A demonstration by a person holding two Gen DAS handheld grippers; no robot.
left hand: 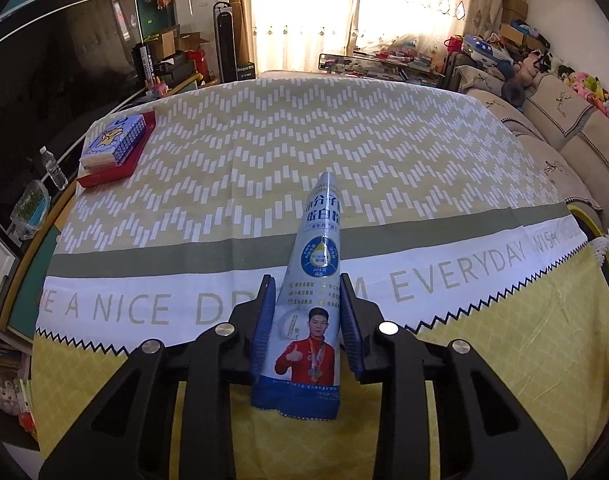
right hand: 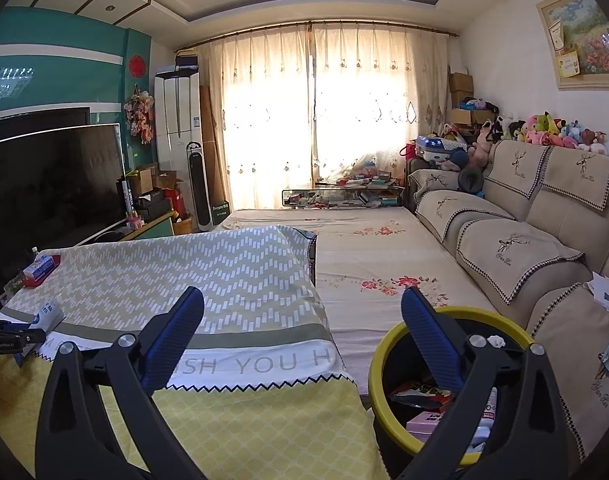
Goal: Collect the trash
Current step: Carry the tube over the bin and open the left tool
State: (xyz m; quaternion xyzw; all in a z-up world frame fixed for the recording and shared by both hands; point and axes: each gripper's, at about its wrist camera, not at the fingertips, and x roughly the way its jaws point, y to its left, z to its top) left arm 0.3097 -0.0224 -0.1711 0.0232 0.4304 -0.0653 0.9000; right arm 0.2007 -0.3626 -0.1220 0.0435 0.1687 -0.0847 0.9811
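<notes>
A long blue-grey powder packet [left hand: 314,280] with a printed figure in red lies on the patterned tablecloth [left hand: 264,152], pointing away from me. My left gripper [left hand: 306,280] is shut on the packet, with a blue pad against each long side near its lower half. The right wrist view shows that same packet [right hand: 48,314] at the far left. My right gripper [right hand: 302,294] is open and holds nothing, spanning the table's right edge and a black bin with a yellow rim [right hand: 384,344]. Several wrappers and a small bottle lie inside the bin.
A tissue pack on a red tray [left hand: 116,144] sits at the table's far left corner, with a water bottle [left hand: 54,168] beyond the edge. A television [right hand: 52,192] stands to the left and a beige sofa [right hand: 524,248] to the right. A floral-covered surface [right hand: 364,248] lies between.
</notes>
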